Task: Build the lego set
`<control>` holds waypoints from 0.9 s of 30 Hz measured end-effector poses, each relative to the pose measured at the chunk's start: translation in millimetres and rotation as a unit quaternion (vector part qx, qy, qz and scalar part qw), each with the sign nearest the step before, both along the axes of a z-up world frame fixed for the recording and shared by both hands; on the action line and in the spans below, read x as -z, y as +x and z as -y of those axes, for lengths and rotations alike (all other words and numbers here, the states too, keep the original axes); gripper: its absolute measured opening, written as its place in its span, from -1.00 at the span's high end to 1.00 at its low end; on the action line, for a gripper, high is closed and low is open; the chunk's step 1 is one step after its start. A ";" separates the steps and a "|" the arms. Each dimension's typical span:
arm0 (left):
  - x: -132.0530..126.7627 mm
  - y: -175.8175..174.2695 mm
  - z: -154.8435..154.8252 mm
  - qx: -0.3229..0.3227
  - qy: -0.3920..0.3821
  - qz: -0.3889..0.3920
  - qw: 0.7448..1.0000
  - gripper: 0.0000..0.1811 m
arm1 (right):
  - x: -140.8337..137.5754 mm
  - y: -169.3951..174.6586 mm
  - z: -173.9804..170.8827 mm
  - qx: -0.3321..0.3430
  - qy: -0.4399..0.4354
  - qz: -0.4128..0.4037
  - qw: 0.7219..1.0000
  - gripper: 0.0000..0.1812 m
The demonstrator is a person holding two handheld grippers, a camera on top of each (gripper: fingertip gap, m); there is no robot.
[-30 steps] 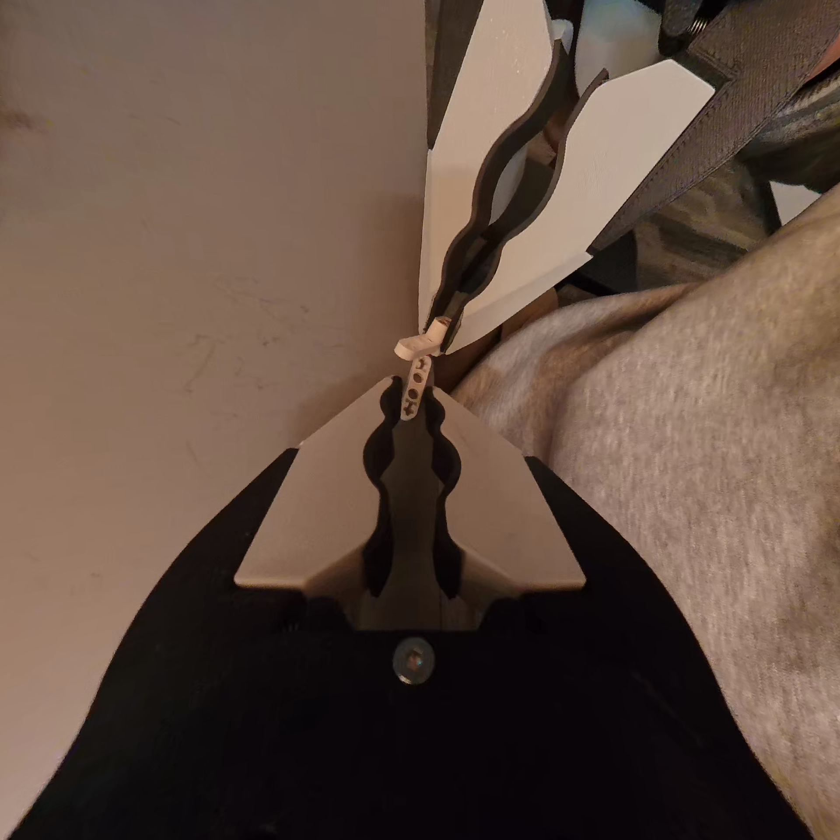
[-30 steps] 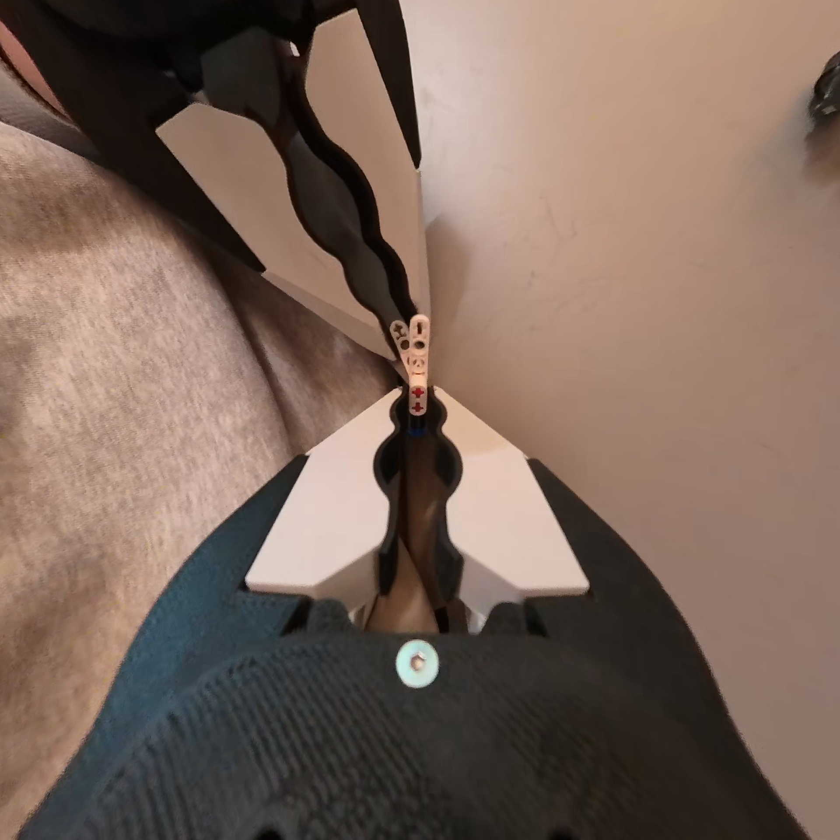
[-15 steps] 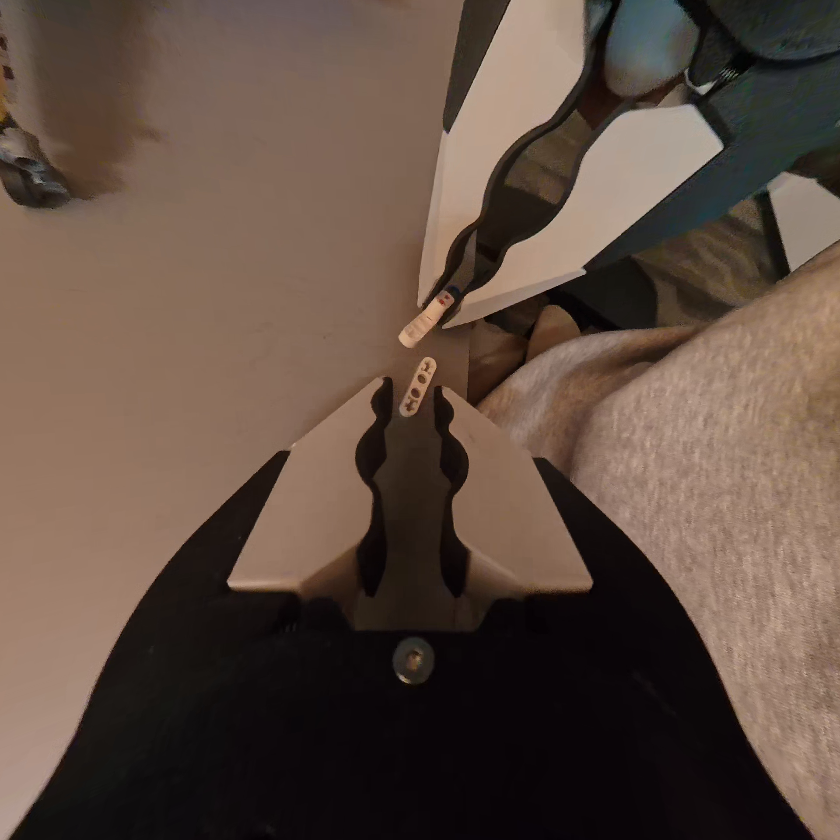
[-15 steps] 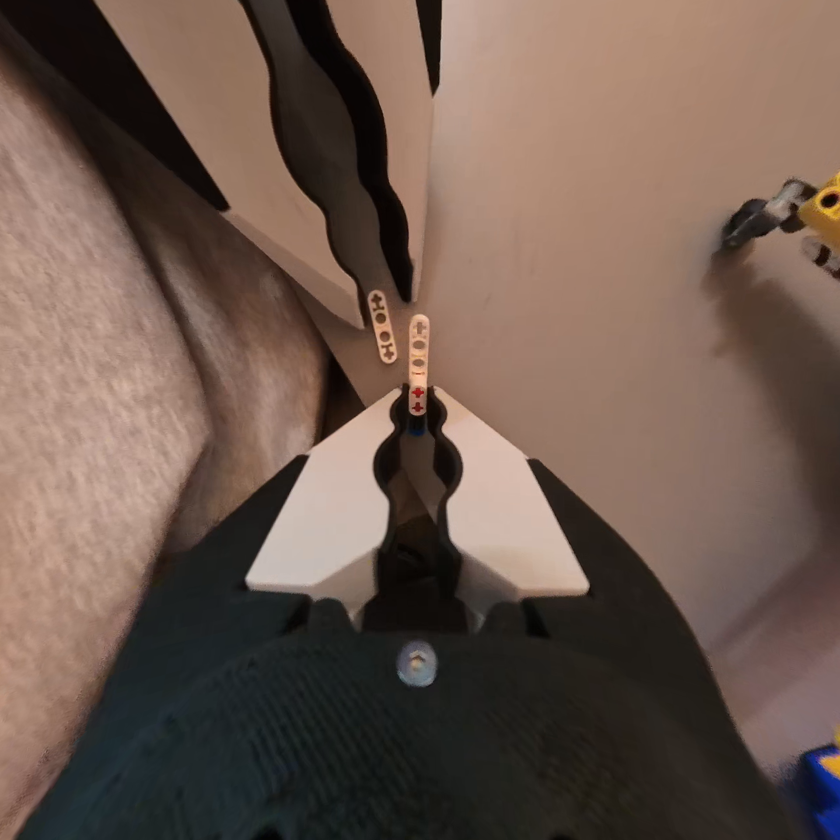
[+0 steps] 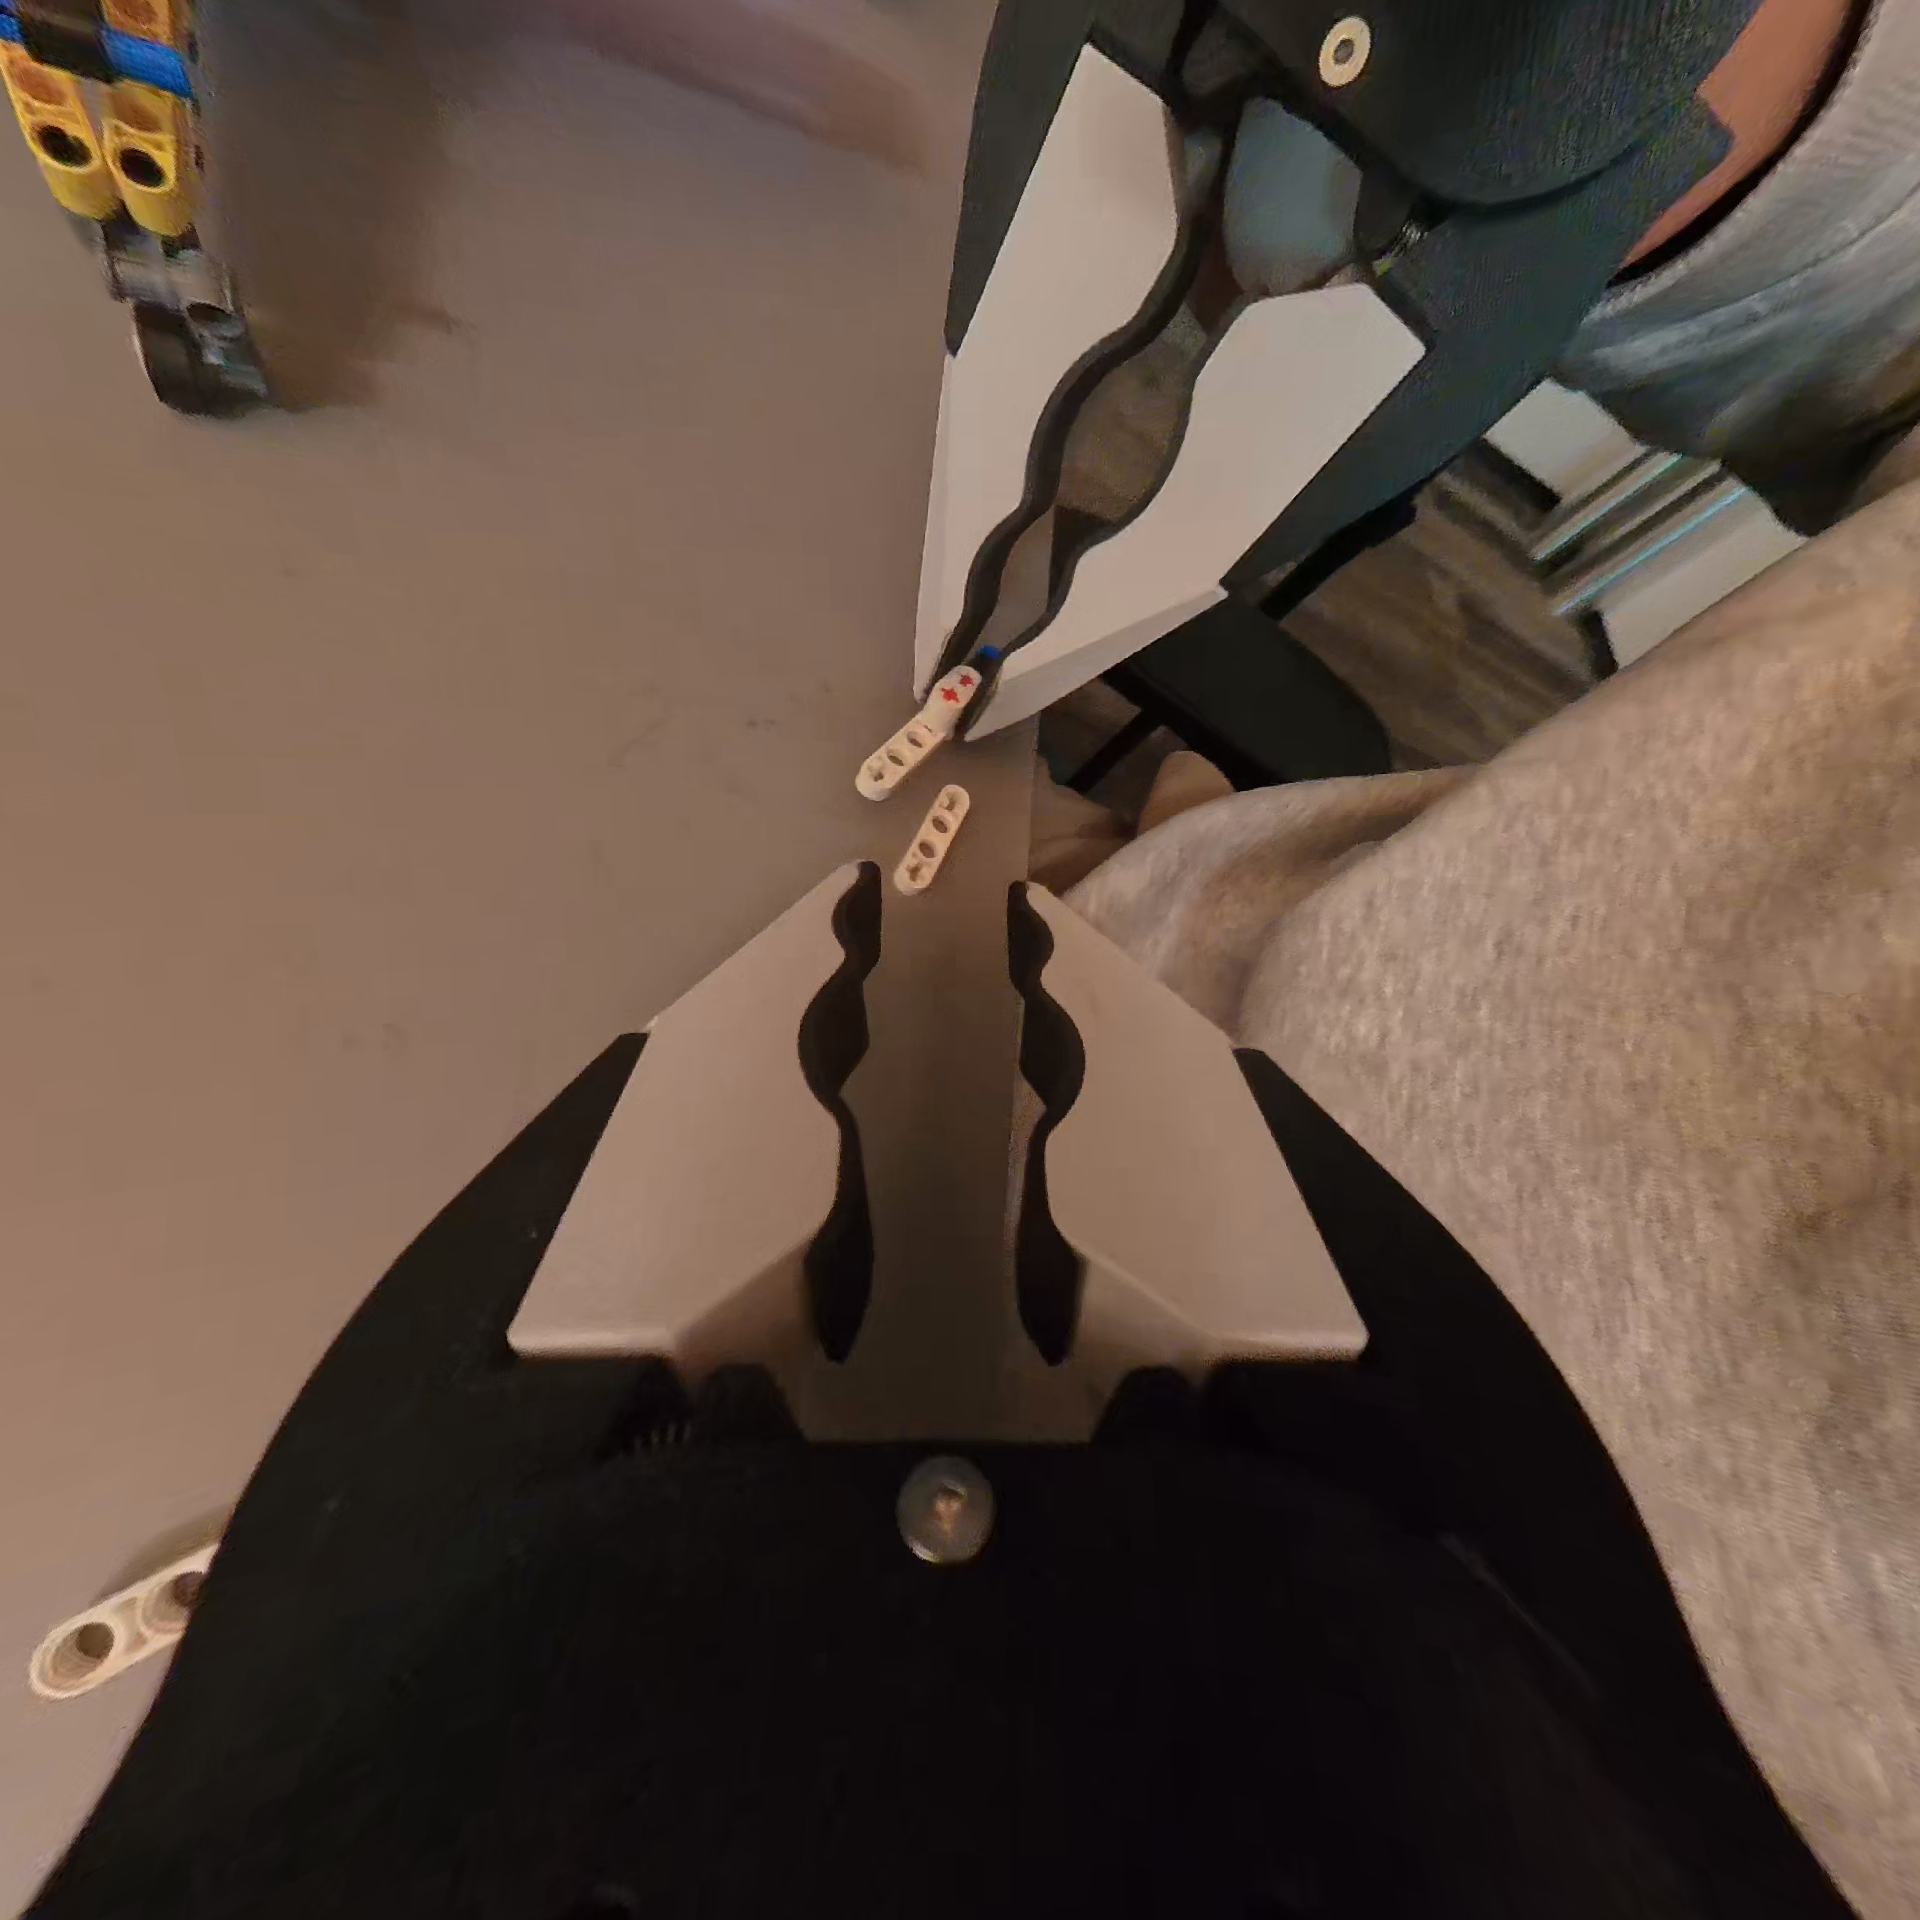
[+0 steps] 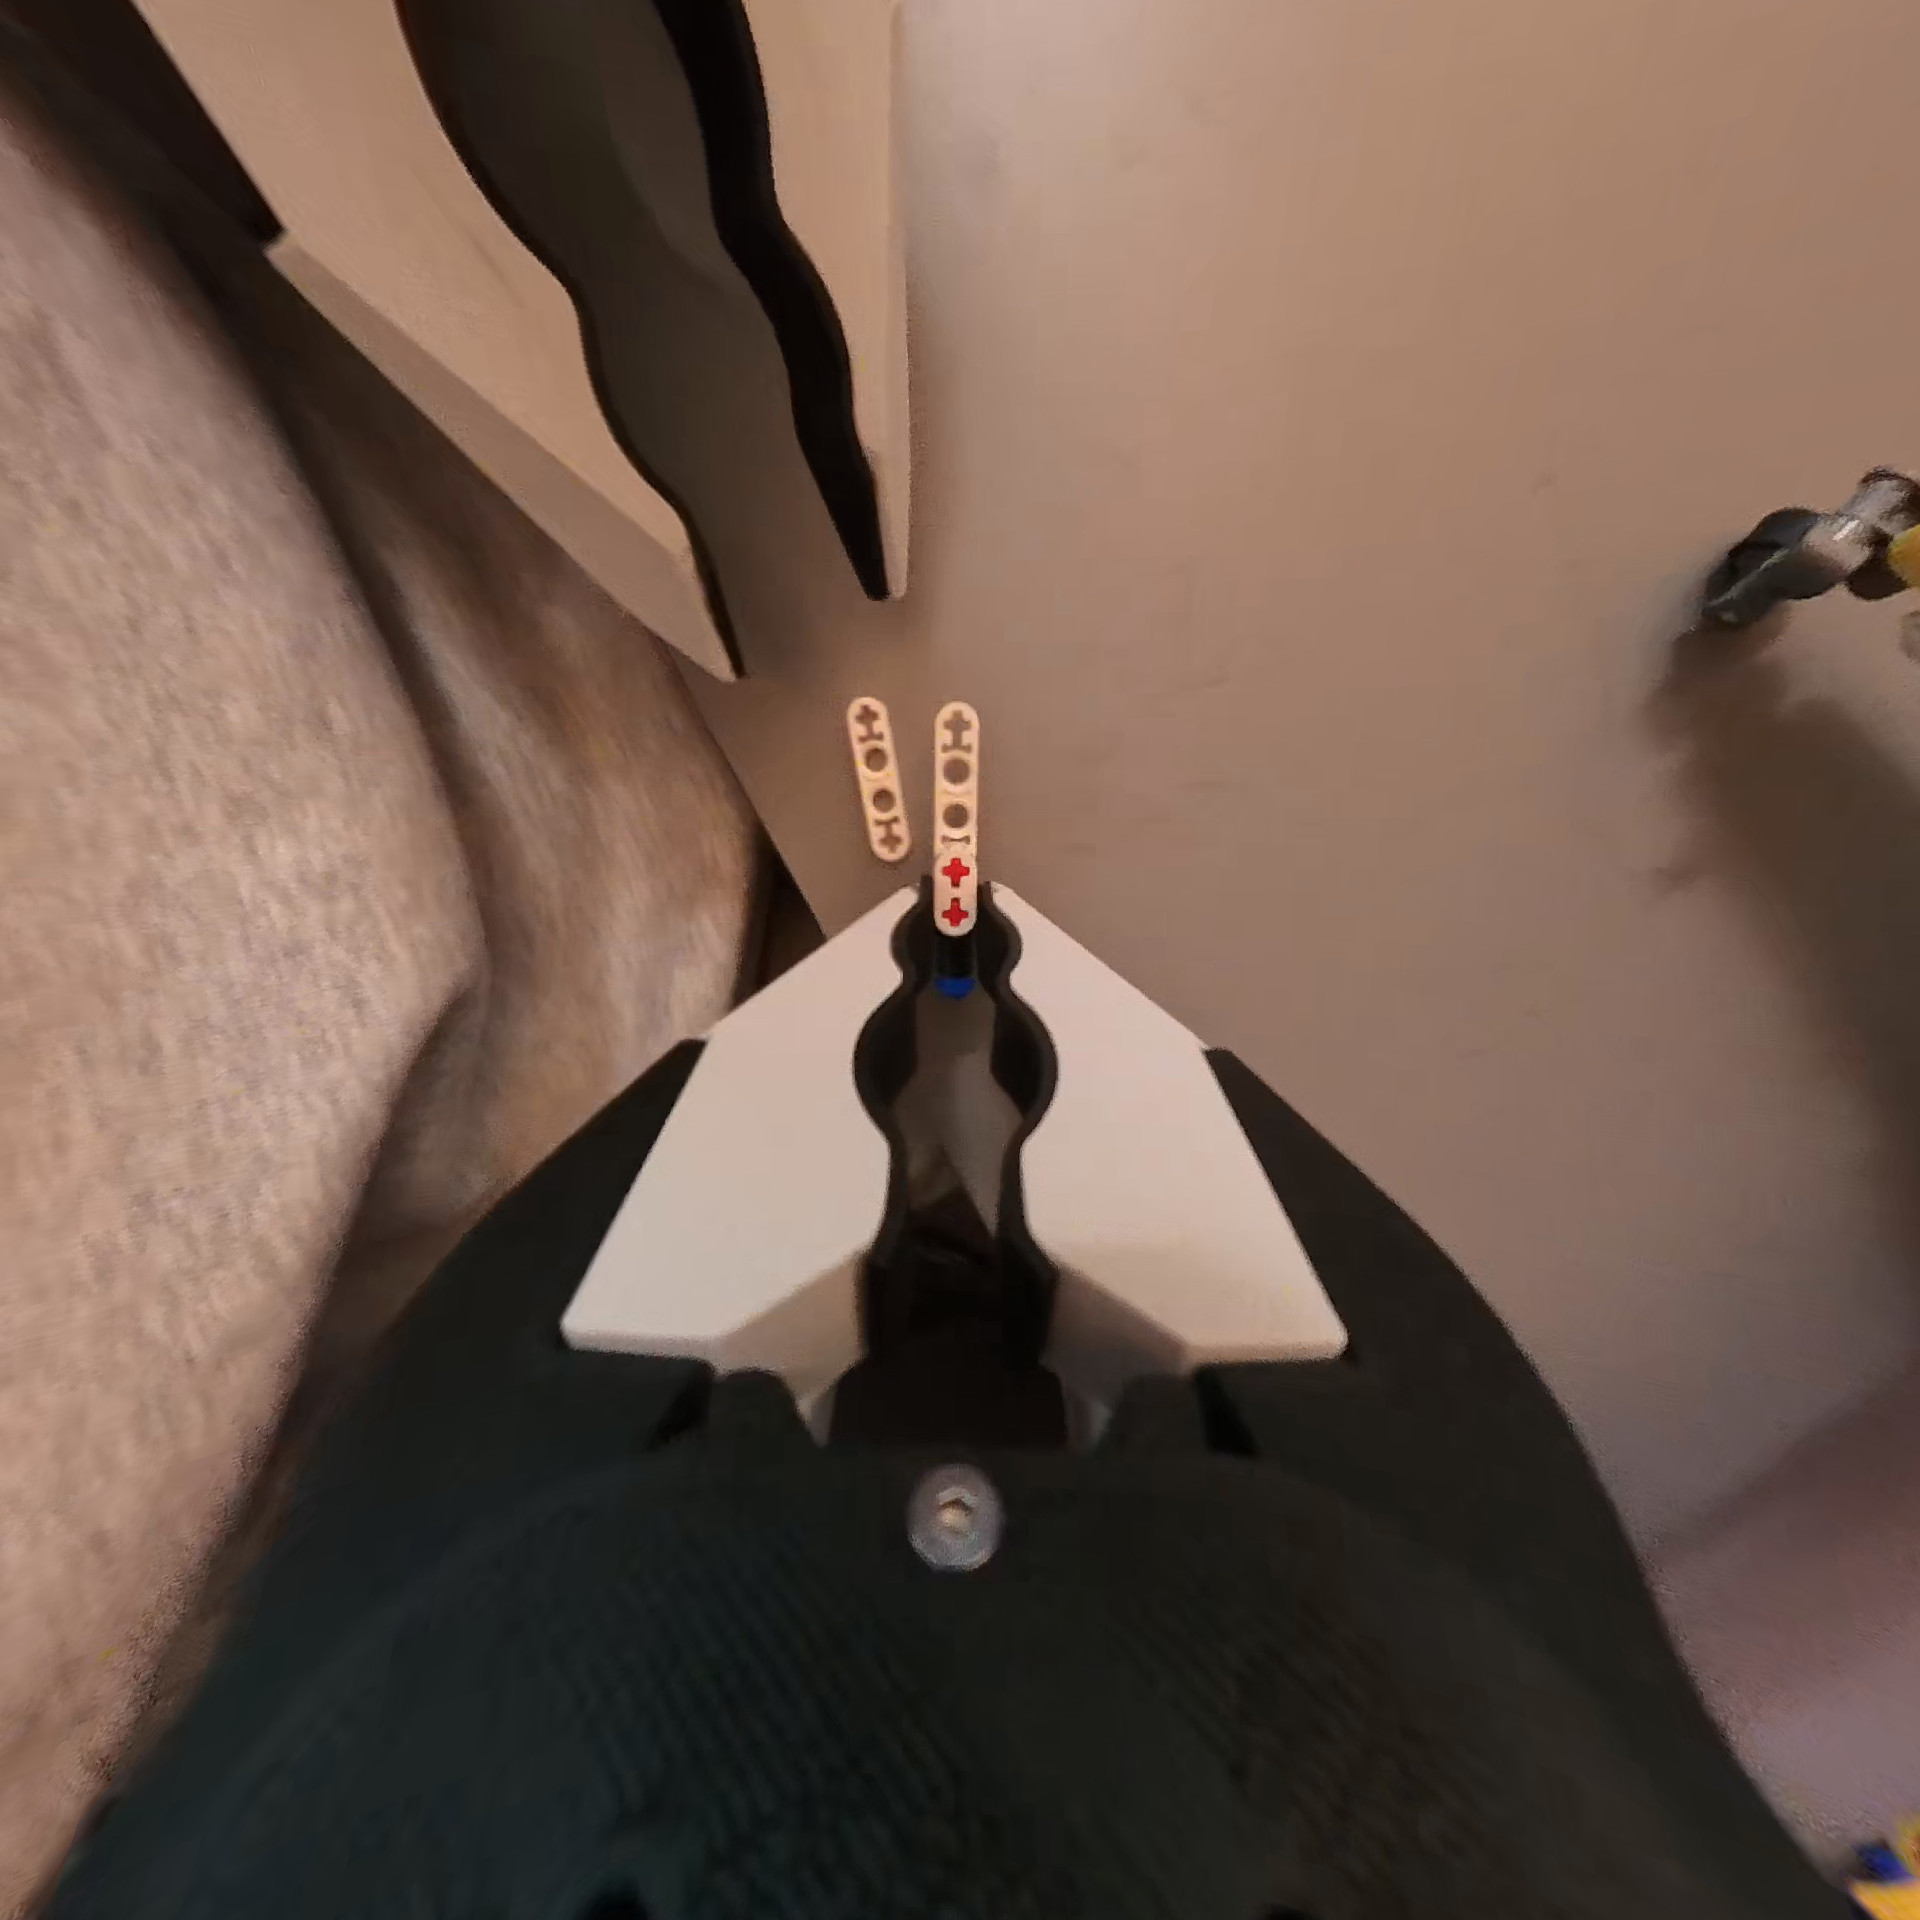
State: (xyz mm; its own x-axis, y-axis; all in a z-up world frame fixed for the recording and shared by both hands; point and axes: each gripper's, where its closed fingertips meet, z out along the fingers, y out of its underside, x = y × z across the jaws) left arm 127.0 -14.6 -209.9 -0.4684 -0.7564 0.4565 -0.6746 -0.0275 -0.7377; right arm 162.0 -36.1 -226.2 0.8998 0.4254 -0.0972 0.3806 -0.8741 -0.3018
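The left gripper point(image 5: 940, 894) now stands with jaws released and empty; the short white liftarm point(image 5: 932, 840) it gripped half a second ago lies loose on the table point(image 5: 468, 727), just beyond the jaw tips at frame centre. The right gripper point(image 6: 956, 904) remains clenched on the white liftarm assembly with red axle ends point(image 6: 957, 800), just beside the dropped piece point(image 6: 879, 777), not touching. Judgement: the attempted joining has failed; the liftarm needs re-grasping. The yellow partial model point(image 5: 104, 135) sits upper left.

a plain beige worktop point(image 5: 468, 727) fills the left of the frame under warm, dim light. at the right edge, wood-look floor point(image 5: 1455, 561) and dark chair legs point(image 5: 1247, 707) show.
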 end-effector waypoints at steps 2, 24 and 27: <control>0.6 -0.8 1.0 0.000 -0.004 -0.004 1.000 0.74 | -4.4 -6.2 1.6 0.012 0.002 -0.037 0.999 0.93; 18.9 -3.5 5.8 0.006 0.038 -0.046 0.998 0.82 | 6.8 -13.2 2.9 -0.029 -0.027 0.008 0.999 0.93; 18.8 -3.4 5.6 0.006 0.036 -0.047 0.998 0.82 | 7.5 -13.7 2.9 -0.033 -0.039 0.016 0.999 0.93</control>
